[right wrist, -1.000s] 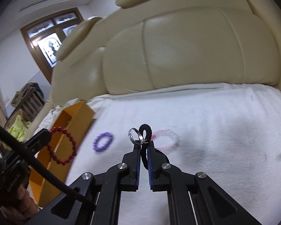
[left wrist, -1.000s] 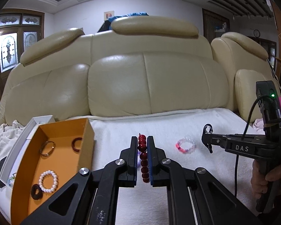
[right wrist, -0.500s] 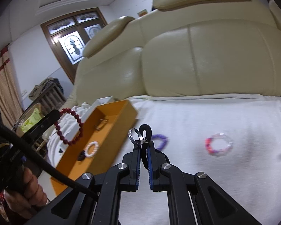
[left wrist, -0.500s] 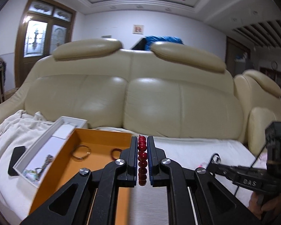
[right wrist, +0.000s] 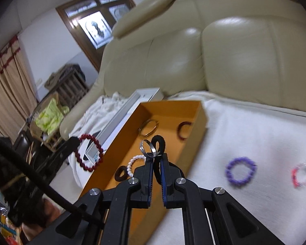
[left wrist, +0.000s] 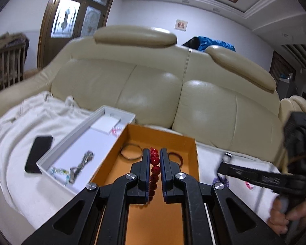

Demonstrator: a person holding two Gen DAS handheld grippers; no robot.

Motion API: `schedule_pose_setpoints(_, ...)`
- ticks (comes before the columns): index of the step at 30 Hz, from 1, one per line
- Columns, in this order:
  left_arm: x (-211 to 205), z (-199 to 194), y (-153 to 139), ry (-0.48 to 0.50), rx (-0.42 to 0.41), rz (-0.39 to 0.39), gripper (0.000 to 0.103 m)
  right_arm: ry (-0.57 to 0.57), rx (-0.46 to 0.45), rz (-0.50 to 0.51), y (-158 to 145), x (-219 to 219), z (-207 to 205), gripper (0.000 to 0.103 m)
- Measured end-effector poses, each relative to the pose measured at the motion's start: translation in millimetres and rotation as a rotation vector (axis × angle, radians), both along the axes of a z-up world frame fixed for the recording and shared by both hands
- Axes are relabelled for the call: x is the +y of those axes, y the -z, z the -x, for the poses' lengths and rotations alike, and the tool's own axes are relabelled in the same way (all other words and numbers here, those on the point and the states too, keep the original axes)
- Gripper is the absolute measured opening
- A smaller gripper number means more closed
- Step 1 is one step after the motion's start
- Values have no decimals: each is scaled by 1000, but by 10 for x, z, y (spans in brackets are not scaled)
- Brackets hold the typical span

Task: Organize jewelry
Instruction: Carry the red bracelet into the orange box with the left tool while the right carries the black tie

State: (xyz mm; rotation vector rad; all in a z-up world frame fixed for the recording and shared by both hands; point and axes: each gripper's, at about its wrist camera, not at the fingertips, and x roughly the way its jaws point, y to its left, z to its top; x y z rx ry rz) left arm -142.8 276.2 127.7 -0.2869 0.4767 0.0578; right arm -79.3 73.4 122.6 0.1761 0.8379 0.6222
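The left gripper [left wrist: 154, 159] is clamped on a red bead bracelet [left wrist: 154, 170], the beads running in a line between the closed jaws, and it hangs over the orange box [left wrist: 190, 143]. Seen from the right wrist camera, that same bracelet [right wrist: 89, 152] is a full loop at nine o'clock, beside the box's left wall. The right gripper [right wrist: 156, 156] has its jaws shut on a black hair tie [right wrist: 160, 143], with a silver ring [right wrist: 146, 147] caught at the tips alongside it, both held above the box's near half.

Down in the box [right wrist: 202, 120], near to far: a dark scrunchie [right wrist: 121, 173], a white pearl bracelet [right wrist: 134, 161], then a thin gold bangle [right wrist: 148, 128] and a dark red ring-shaped bangle [right wrist: 183, 130] at the far end.

At three o'clock on the white blanket [right wrist: 255, 126] lie a purple bead bracelet [right wrist: 240, 171] and, further right, a blurred pink-and-clear bracelet [right wrist: 301, 174].

At ten o'clock in the left view, a white tray [left wrist: 75, 134] sits just beside the box with a metal watch-like band [left wrist: 82, 162] in it; a black phone [left wrist: 38, 151] lies beyond it at nine o'clock. The cream leather sofa back [left wrist: 153, 94] rises behind.
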Motion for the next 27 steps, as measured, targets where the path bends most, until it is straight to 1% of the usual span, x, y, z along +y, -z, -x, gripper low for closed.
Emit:
schedule_pose_setpoints(5, 29, -34, 98, 43, 74, 31, 10, -29, 49, 36, 156, 369, -144, 8)
schedule_pose_setpoints(9, -98, -103, 227, 117, 145, 60, 10, -32, 84, 82, 330, 579, -279, 8)
schedule_pose_setpoints(12, -193, -158, 320, 151, 189, 68, 10, -25, 106, 107, 424, 670, -416, 8)
schedule_pose_setpoints(17, -223, -374, 563, 174, 300, 128, 10, 1, 161, 123, 539, 692, -684, 9)
schedule_pose_setpoints(19, -248, -428, 625, 185, 328, 147, 11, 11, 176, 116, 559, 670, -755, 11)
schedule_pose_setpoints(20, -255, -450, 647, 189, 339, 154, 15, 15, 191, 112, 573, 654, -783, 13)
schedule_pose_setpoints(21, -253, -464, 662, 186, 346, 158, 23, 18, 207, 100, 589, 630, -807, 19)
schedule_pose_setpoints(22, -243, -475, 665, 177, 349, 161, 28, 23, 209, 91, 587, 608, -813, 21)
schedule_pose_setpoints(23, -225, -470, 649, 168, 347, 165, 37, 26, 208, 79, 584, 580, -813, 21)
schedule_pose_setpoints(24, -202, -462, 632, 153, 338, 169, 42, 20, 215, 61, 579, 550, -811, 21)
schedule_pose_setpoints(26, -160, -441, 596, 118, 314, 157, 44, 21, 215, 38, 545, 488, -788, 21)
schedule_pose_setpoints(27, -147, -429, 567, 89, 300, 138, 48, 29, 198, 30, 508, 437, -757, 21)
